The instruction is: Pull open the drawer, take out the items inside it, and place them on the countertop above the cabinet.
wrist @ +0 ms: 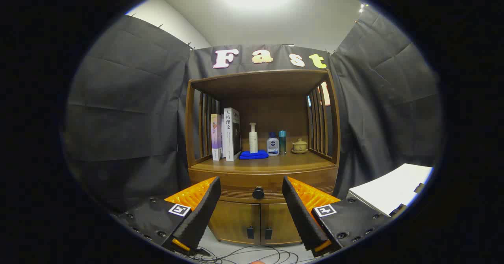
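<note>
Tool (251,191) spread wide, holding nothing, fingers flanking drawer knob (258,192). Drawer (260,185) closed under surface (264,163). Near surface's left edge, white book (231,133) with spine reading "人格理论". Blue cloth (253,155) under pump bottle (253,138), mid-surface.

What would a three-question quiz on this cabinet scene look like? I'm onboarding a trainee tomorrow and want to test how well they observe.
1. True or false: the wooden cabinet's drawer is already pulled open.
2. What sits under the white pump bottle on the countertop? A) folded blue cloth B) upright books C) small lidded teapot
3. Fill in: the round black drawer knob shows between the open gripper's two ____.

Key: 1 false, the drawer is closed; 2 A, the folded blue cloth; 3 fingers.
</note>
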Available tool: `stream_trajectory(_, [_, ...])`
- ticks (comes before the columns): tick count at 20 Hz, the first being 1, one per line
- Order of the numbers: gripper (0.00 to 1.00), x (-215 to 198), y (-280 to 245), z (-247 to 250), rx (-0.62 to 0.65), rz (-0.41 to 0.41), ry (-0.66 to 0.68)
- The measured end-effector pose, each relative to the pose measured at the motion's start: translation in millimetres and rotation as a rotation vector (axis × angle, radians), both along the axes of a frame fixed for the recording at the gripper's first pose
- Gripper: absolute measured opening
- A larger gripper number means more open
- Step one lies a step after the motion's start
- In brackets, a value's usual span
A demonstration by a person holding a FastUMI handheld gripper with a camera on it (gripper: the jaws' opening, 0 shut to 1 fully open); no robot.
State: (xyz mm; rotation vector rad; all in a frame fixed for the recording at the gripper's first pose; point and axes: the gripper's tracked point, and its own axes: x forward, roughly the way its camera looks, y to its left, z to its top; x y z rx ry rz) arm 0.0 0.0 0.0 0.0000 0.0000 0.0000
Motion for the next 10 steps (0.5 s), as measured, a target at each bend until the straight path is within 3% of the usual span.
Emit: stream_trajectory(10, [0.98,-3.2,2.5,-0.1,0.007,0.011,-0.002])
